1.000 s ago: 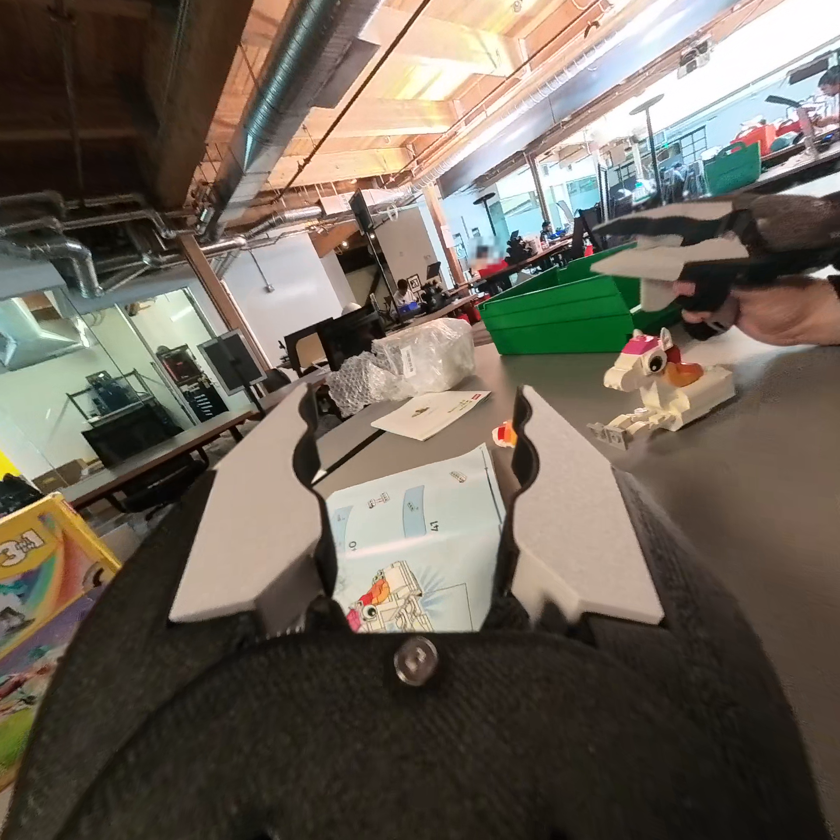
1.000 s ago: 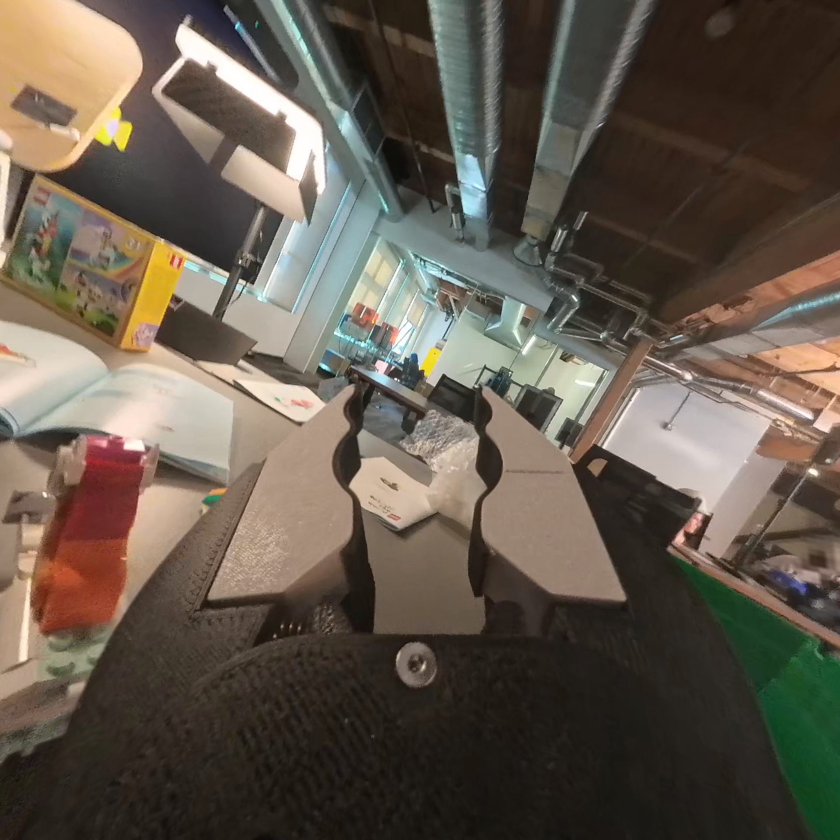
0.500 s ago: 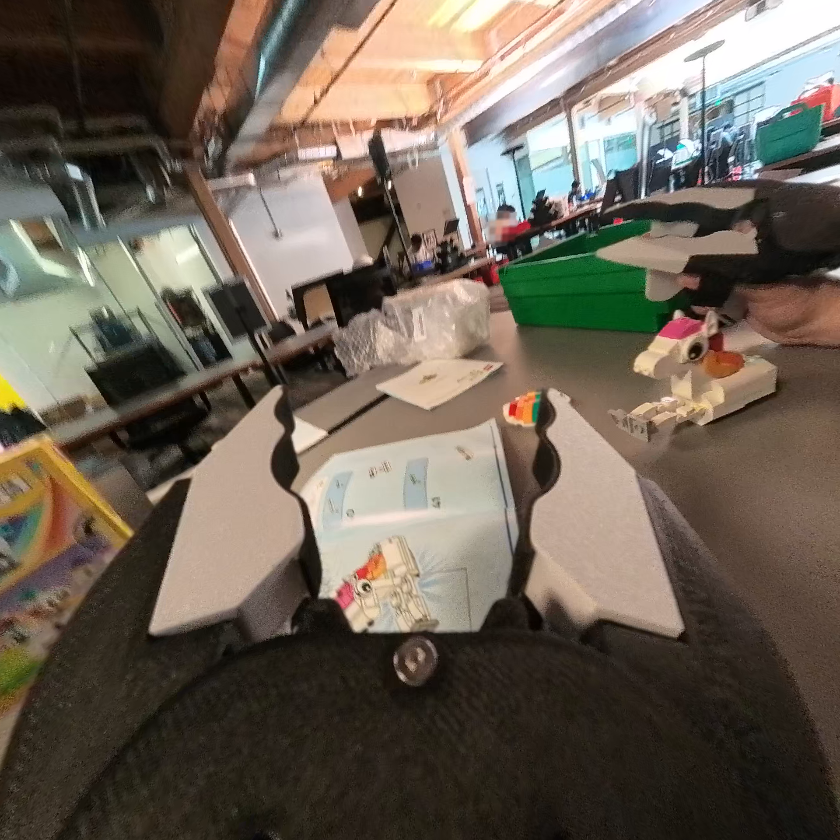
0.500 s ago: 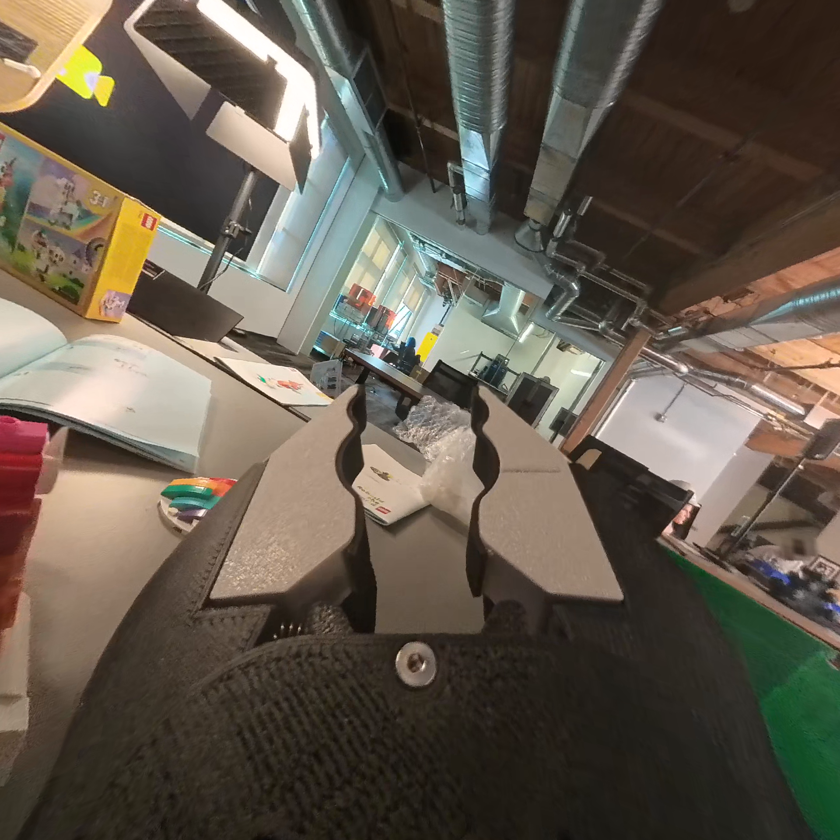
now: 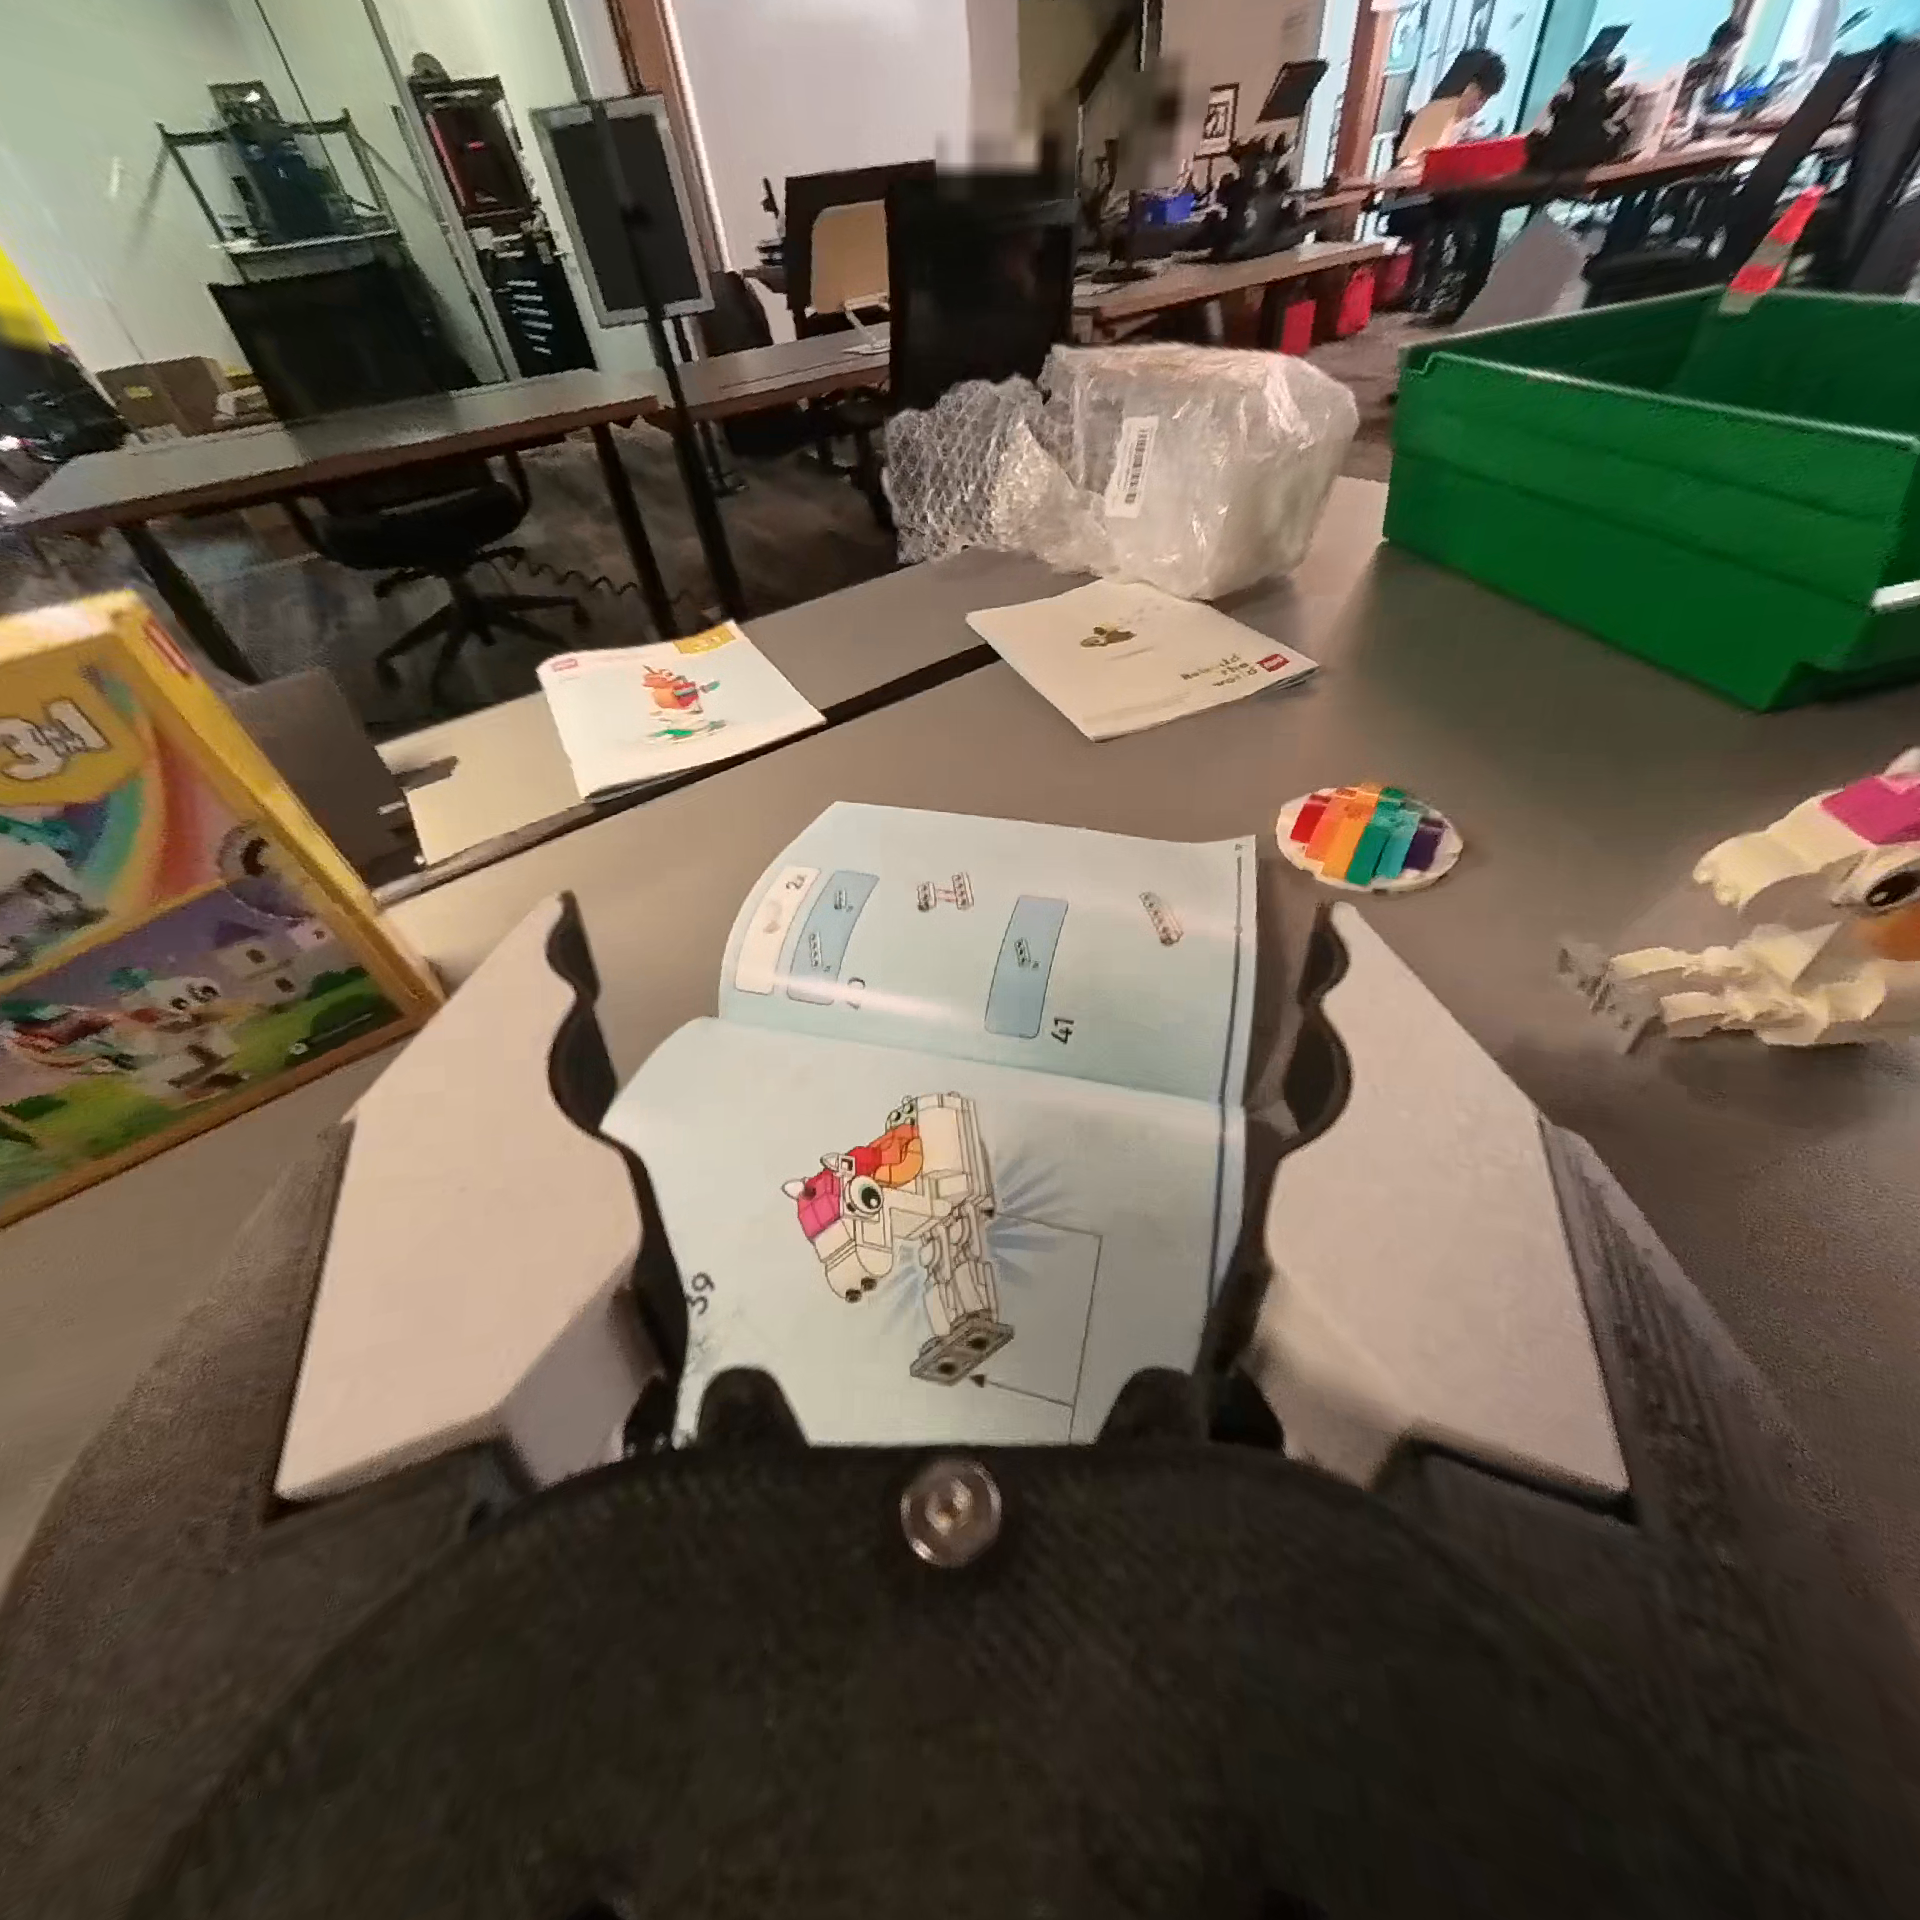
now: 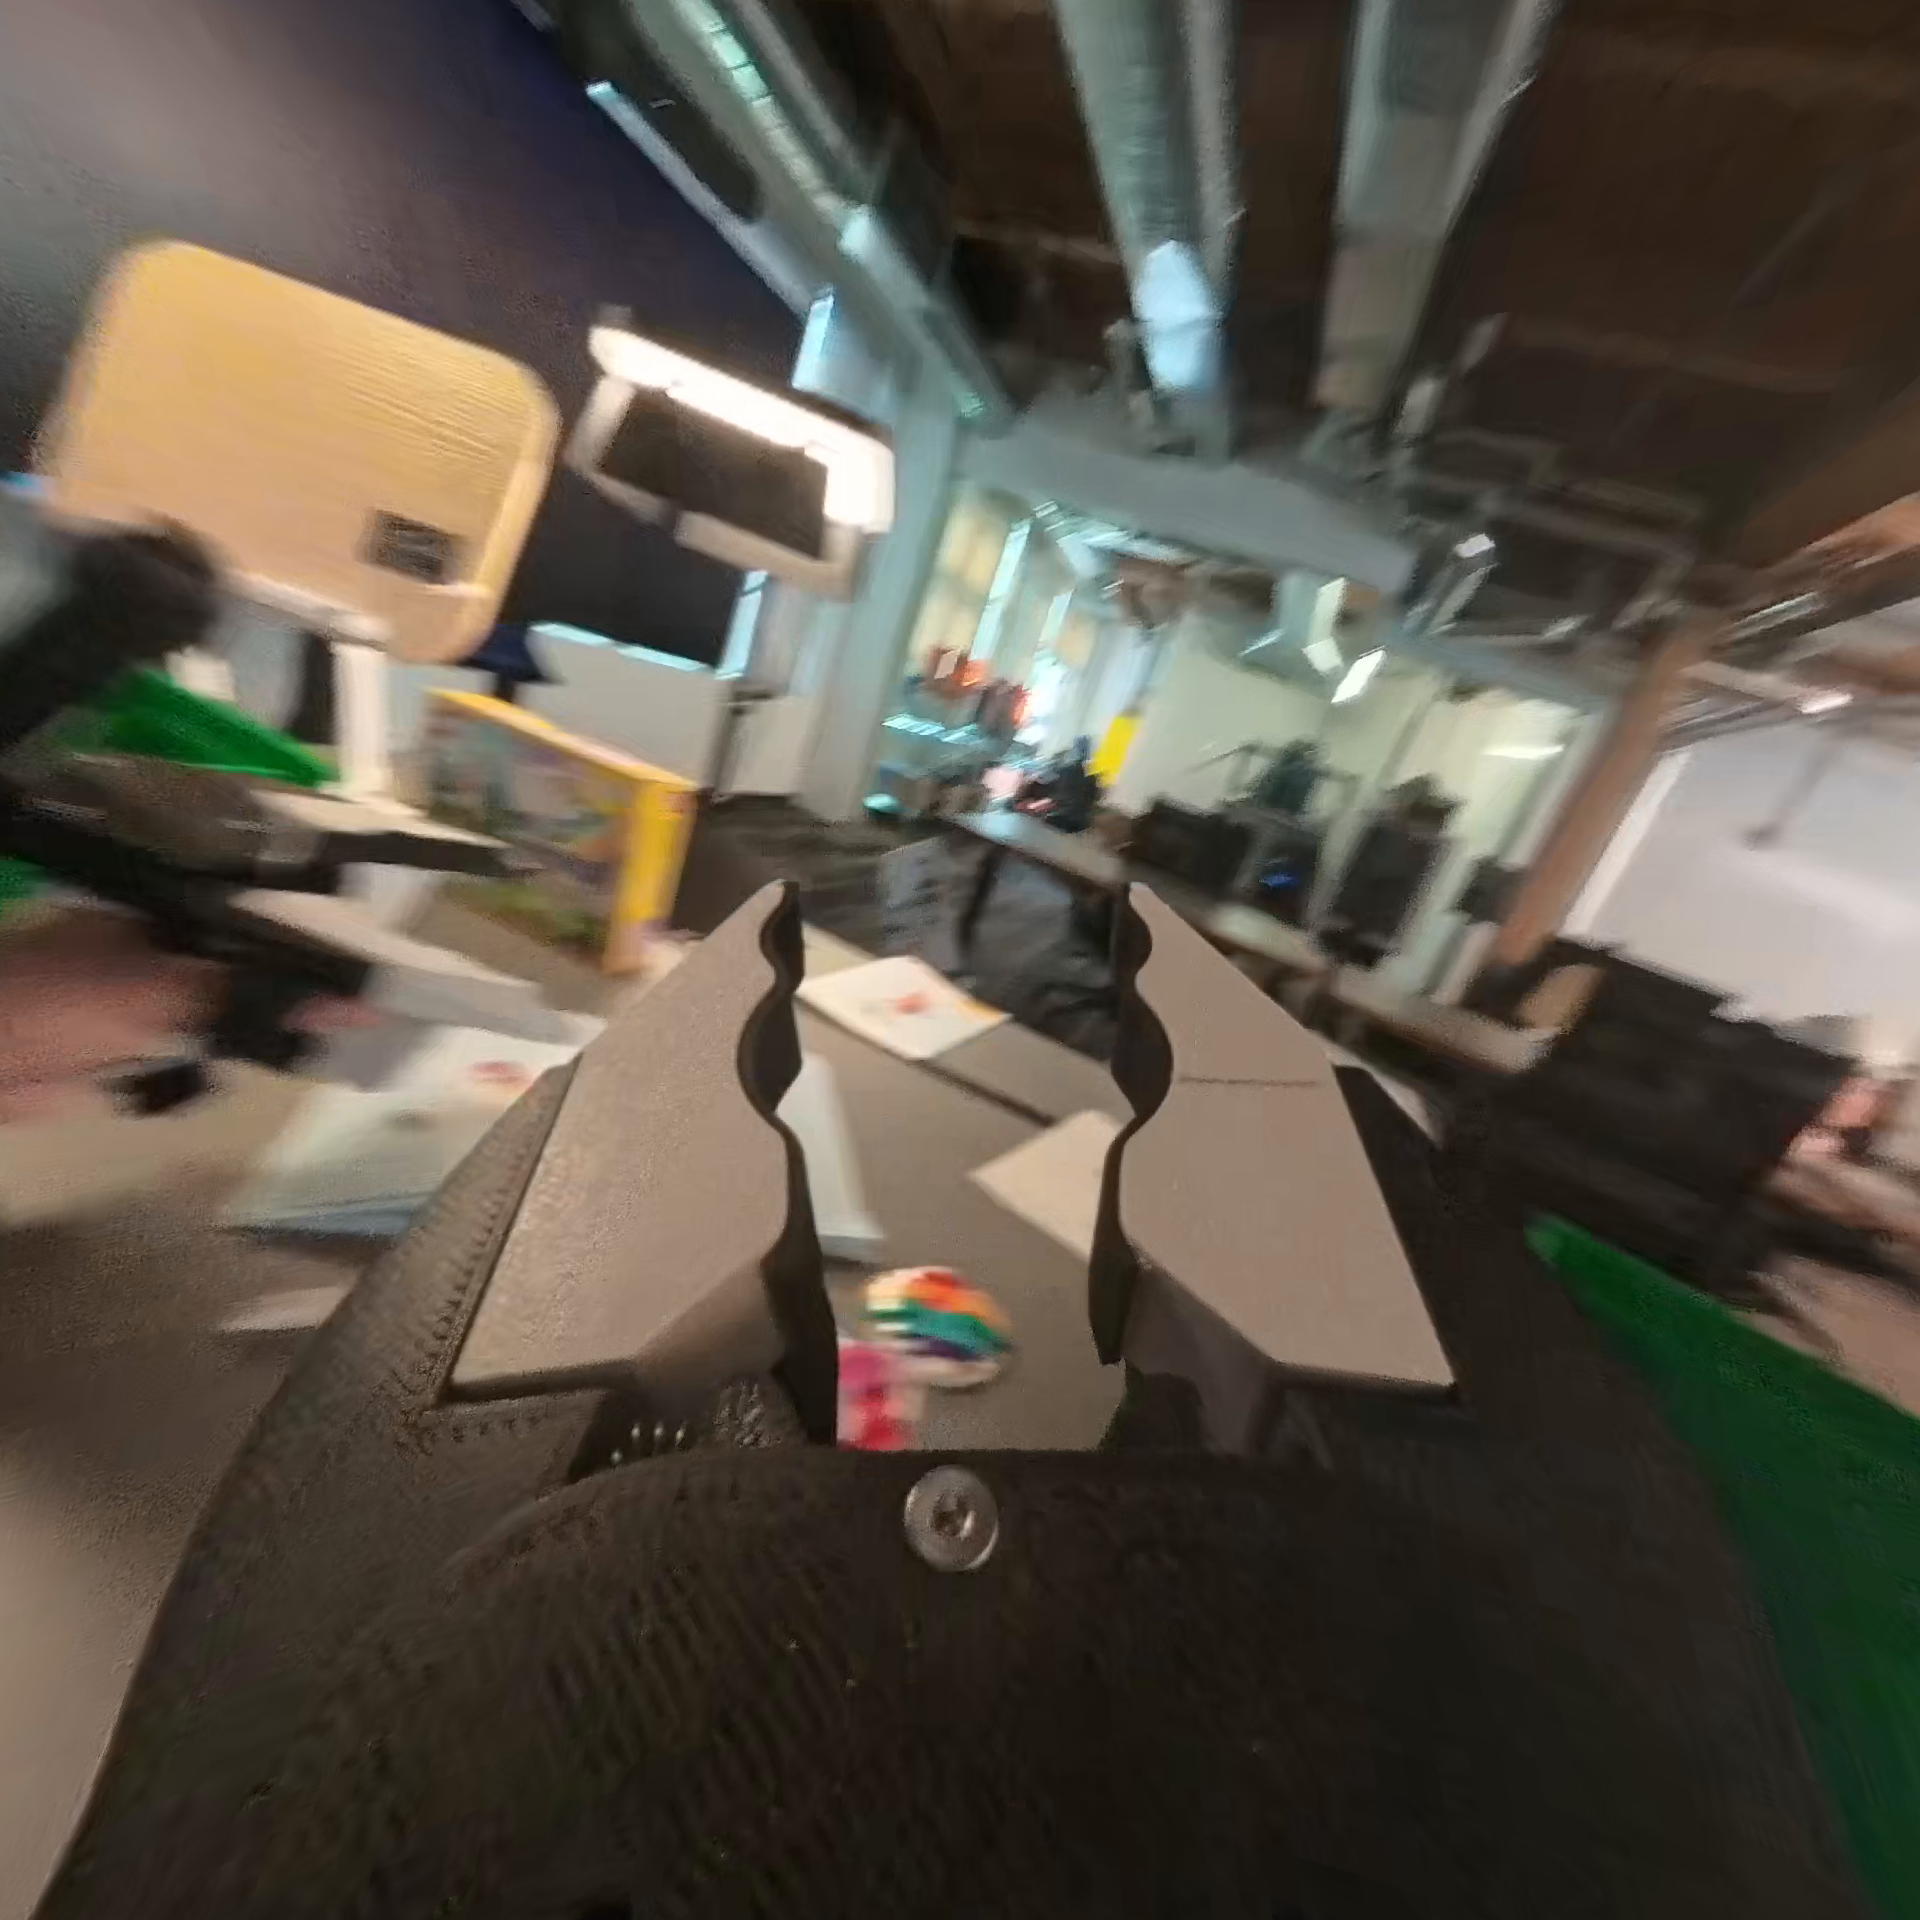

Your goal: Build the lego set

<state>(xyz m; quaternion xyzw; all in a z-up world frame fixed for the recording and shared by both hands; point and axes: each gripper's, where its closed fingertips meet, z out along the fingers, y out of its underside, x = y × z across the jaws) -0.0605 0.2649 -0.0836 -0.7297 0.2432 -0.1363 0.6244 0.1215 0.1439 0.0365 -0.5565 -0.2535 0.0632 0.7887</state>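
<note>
My left gripper (image 5: 940,925) is open and empty above the open light-blue instruction booklet (image 5: 966,1091) on the grey table (image 5: 1558,1195). A white brick unicorn with a pink top (image 5: 1808,935) lies to its right. A round white plate with rainbow bricks (image 5: 1369,837) sits beyond the booklet's right corner. My right gripper (image 6: 961,909) is open and empty in a blurred view. The rainbow plate (image 6: 935,1325) and a pink brick part (image 6: 871,1392) show low between its fingers (image 6: 665,1122). The left gripper (image 6: 156,831) shows at far left there.
A yellow set box (image 5: 156,894) stands at left, also in the right wrist view (image 6: 561,831). Two closed booklets (image 5: 675,707) (image 5: 1143,655) lie farther back. Clear plastic wrap (image 5: 1143,457) and a green bin (image 5: 1662,488) stand at the back right. The table edge runs behind the booklets.
My left gripper has tipped down toward the booklet and opened wider; the right gripper no longer shows in its view. My right gripper has swung down and left, opened a little, and now faces the rainbow plate.
</note>
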